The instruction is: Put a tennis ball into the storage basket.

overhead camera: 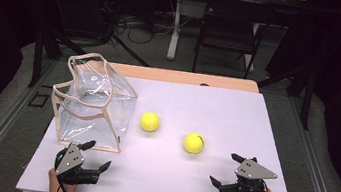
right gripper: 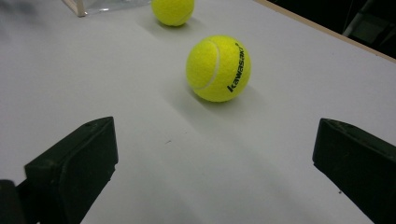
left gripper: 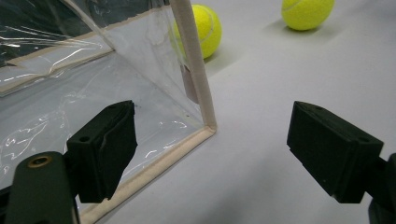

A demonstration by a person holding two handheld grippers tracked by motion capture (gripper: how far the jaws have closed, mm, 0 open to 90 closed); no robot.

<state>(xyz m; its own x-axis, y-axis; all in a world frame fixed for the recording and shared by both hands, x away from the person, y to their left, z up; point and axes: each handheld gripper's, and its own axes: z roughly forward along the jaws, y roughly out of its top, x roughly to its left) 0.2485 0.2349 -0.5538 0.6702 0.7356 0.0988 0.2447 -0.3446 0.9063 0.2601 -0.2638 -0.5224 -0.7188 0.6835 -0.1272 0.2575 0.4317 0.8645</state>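
Two yellow tennis balls lie on the white table top [overhead camera: 216,112]: one ball [overhead camera: 149,121] beside the clear bag, the other ball [overhead camera: 193,142] further right. A clear plastic bag [overhead camera: 94,103] with beige trim stands at the left. My left gripper [overhead camera: 97,155] rests open just in front of the bag's near corner [left gripper: 208,128], nothing between its jaws. My right gripper [overhead camera: 227,169] is open near the front right, pointing at the nearer ball [right gripper: 218,68], which lies a short way ahead of the jaws. The other ball [right gripper: 173,11] lies beyond it.
The table's front edge runs just below both hands. A wooden strip [overhead camera: 186,78] shows at the table's far edge. Chairs, a desk leg and cables stand on the floor beyond. Dark floor lies on both sides of the table.
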